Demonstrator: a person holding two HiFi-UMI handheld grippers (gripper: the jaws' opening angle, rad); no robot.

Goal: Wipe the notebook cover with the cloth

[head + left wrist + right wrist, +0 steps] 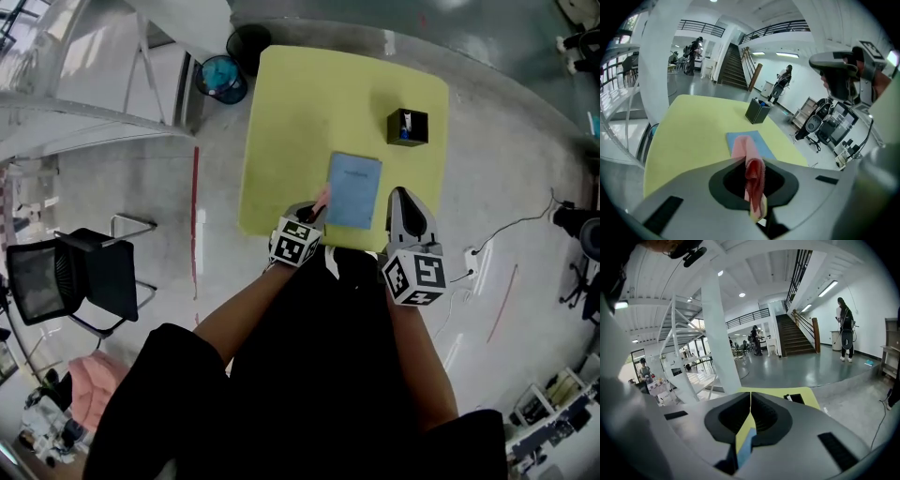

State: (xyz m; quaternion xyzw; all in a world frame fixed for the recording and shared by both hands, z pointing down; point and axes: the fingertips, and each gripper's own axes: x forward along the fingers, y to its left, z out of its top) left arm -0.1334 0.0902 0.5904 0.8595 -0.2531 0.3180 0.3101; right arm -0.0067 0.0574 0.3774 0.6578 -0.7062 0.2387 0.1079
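Note:
A light blue notebook (353,190) lies flat near the front edge of the yellow-green table (300,112). My left gripper (315,208) sits at the notebook's near left corner, shut on a pink cloth (749,164) that hangs out past the jaws toward the notebook (761,145). My right gripper (405,202) hovers just right of the notebook at the table's front edge, its jaws shut with nothing between them. Through the slit under its jaws a sliver of the blue notebook (744,446) and table shows.
A black pen holder box (408,126) stands on the table's right side beyond the notebook. A black office chair (80,277) stands on the floor to the left, and a blue-lined bin (221,78) sits off the table's far left corner.

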